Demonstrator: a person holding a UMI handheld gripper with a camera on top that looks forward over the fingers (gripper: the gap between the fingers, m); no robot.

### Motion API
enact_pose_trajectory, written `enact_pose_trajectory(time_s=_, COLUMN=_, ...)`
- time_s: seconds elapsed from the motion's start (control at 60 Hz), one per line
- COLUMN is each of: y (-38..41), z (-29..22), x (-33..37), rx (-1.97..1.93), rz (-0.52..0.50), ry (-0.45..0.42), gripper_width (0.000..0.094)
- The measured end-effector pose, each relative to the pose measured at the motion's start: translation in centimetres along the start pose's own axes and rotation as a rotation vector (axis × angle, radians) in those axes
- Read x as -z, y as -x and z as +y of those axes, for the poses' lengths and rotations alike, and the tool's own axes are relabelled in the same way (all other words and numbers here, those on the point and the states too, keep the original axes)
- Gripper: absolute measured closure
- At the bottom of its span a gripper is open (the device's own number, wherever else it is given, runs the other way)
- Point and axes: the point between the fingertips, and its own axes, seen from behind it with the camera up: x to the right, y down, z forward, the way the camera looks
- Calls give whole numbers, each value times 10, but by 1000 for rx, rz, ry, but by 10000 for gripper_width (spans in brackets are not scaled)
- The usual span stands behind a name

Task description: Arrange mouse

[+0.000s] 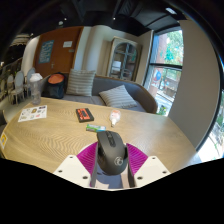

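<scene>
Gripper [110,172]: two white fingers are seen low in the gripper view, each with a magenta pad [85,156] on its inner face.
Finger state: the fingers are closed in against a dark grey mouse [110,153]; both pads are seen touching its flanks with no gap on either side.
Mouse position: held between the fingers, nose pointing forward, above the near part of the wooden table [60,128].
Whether the mouse is lifted or resting on the table: cannot be told.
Table contents: a green-edged card [98,129] lies just ahead of the mouse; a dark red box [85,114] lies beyond it; a printed sheet [33,113] is well apart on the far left.
Background: a grey sofa [135,97] with cushions is seen behind the table, with windows [163,62] beyond.
</scene>
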Motion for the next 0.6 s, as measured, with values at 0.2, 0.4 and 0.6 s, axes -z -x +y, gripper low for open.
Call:
enact_pose_trajectory(time_s=0.2, y=-32, z=88, x=-22, rx=-54, rz=20, ry=181, gripper_width=420)
enact_pose_trajectory(time_s=0.4, y=-35, z=73, x=4, rx=-102, rz=-52, ry=62, gripper_width=78)
enact_pose_trajectory(time_s=0.6, y=-47, z=72, x=90, rx=-243, rz=-147, ry=-79, gripper_width=82)
